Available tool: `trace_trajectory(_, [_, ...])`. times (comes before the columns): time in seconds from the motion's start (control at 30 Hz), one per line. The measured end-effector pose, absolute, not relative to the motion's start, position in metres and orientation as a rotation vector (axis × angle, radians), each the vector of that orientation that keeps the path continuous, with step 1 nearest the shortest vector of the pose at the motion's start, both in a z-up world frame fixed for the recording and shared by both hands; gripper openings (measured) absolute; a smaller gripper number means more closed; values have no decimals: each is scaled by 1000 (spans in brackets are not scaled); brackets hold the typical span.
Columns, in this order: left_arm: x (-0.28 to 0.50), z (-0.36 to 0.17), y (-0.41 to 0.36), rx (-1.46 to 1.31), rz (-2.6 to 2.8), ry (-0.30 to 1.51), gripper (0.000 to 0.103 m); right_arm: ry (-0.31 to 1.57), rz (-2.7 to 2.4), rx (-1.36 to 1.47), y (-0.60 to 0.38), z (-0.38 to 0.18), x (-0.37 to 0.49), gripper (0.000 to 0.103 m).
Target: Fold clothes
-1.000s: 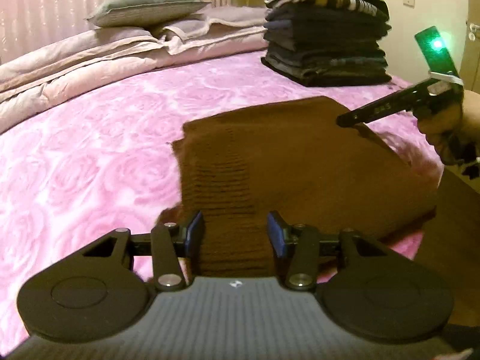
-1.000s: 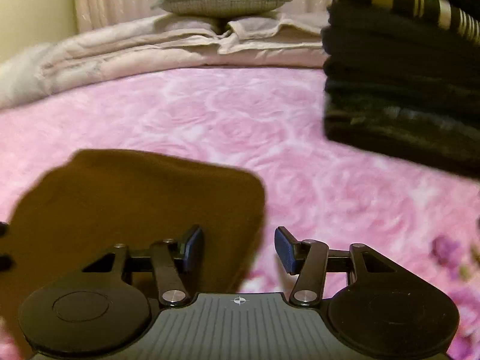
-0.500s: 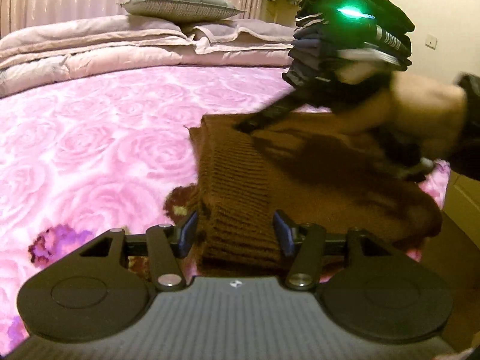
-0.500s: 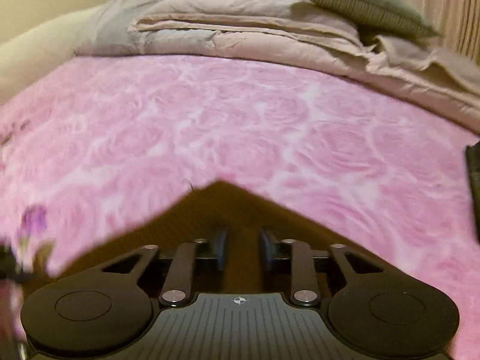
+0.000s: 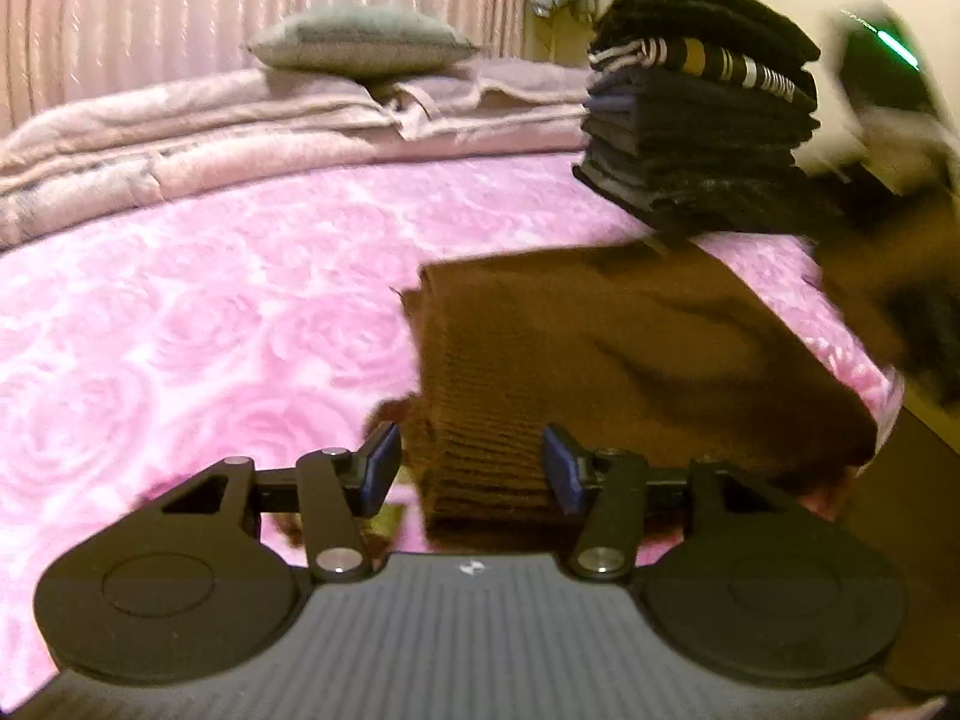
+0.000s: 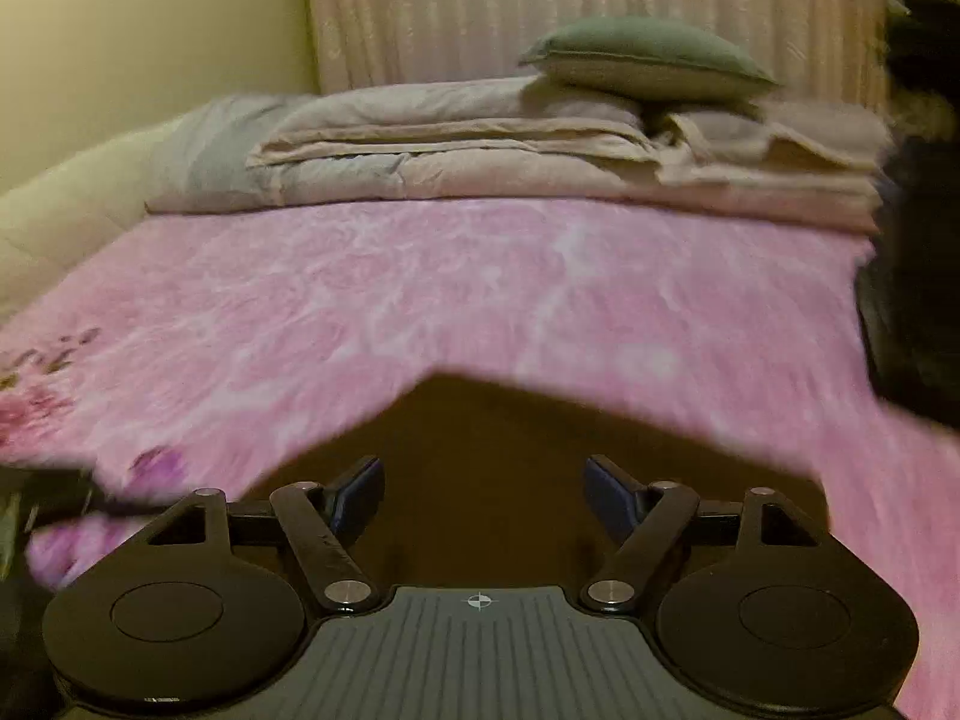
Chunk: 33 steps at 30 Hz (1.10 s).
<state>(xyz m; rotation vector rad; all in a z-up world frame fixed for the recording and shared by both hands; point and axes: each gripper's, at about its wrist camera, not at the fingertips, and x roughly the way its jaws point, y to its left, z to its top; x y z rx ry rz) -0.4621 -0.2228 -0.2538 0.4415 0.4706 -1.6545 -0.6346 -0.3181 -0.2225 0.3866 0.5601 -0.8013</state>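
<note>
Two hand-held grippers work the brown sweater (image 5: 630, 360): left hand-held gripper (image 5: 468, 468) closing around its ribbed hem, right hand-held gripper (image 6: 483, 501) opening, empty; grip squarely before lifting.

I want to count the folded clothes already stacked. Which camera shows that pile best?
The left wrist view: the whole pile stands in frame, its layers distinct. The right wrist view catches only a dark, blurred sliver at its right edge.

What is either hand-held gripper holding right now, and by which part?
Right hand-held gripper: nothing; its jaws are opening above the brown sweater. Left hand-held gripper: jaws closing around the sweater's ribbed hem, with a gap still showing on one side.
</note>
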Motion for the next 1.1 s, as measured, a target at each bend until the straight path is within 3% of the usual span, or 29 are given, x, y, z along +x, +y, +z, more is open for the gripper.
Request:
trace_trajectory(0.23, [-468, -257, -234, 575, -1588, 443, 45, 573, -891, 415, -256, -252, -693, 76])
trace_trajectory(0.4, [-471, -254, -230, 610, -1572, 402, 45, 538, -909, 373, -233, -230, -705, 76])
trace_trajectory(0.53, [-476, -248, -219, 634, -1555, 343, 44, 583, -886, 223, -203, -230, -704, 76])
trace_trajectory(0.7, [-511, -250, -198, 826, -1603, 86, 44, 771, -766, -133, -171, -247, -676, 76])
trace_trajectory(0.97, [-543, -274, -198, 1036, -1663, -63, 44, 887, -710, -334, -164, -263, -654, 75])
trace_trajectory(1.03, [-549, -285, -202, 1123, -1655, -103, 44, 920, -704, -376, -165, -270, -651, 72])
trace_trajectory(1.1, [-552, -295, -204, 1183, -1648, -155, 45, 975, -704, -439, -165, -279, -649, 59])
